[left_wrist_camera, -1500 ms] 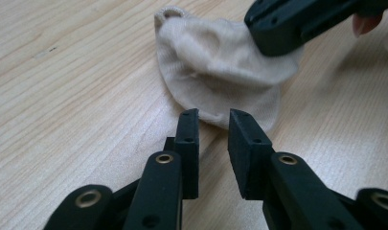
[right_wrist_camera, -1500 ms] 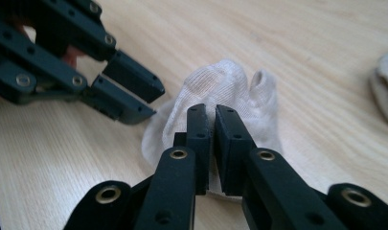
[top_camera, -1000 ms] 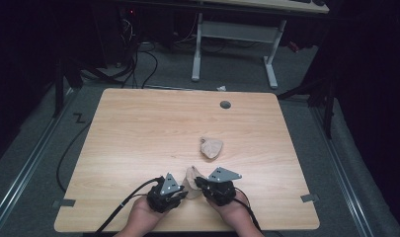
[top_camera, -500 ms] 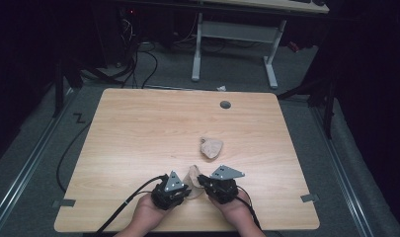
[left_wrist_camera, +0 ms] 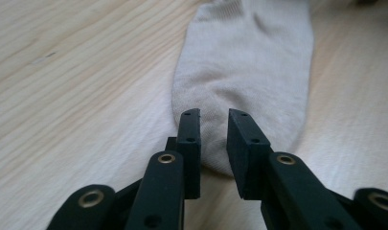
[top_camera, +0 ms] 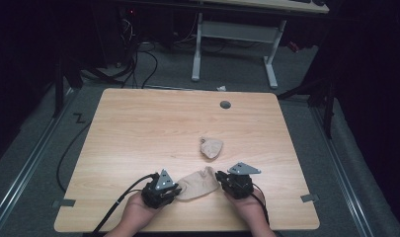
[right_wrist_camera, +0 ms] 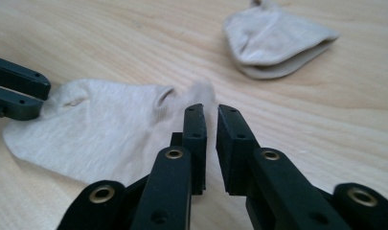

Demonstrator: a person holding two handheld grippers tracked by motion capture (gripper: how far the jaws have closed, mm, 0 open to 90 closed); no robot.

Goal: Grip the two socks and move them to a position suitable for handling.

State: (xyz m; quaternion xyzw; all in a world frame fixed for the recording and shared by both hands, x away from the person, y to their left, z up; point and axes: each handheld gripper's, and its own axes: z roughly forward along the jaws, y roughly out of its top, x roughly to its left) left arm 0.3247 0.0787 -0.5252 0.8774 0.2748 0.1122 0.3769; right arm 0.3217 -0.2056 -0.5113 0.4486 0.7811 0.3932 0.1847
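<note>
A beige sock (top_camera: 198, 183) lies flat on the bench (top_camera: 138, 128) at 6 o'clock, between both tools. The left tool (left_wrist_camera: 213, 125), just opening, stands released over its toe; the right tool (right_wrist_camera: 211, 120), also opening, is released beside its cuff; a folded sock (top_camera: 211, 147) sits toward 12 o'clock

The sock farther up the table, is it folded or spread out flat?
Folded. The far sock lies doubled over, two layers showing along its edge.

Dark room, grey carpet floor (top_camera: 34, 143)
</note>
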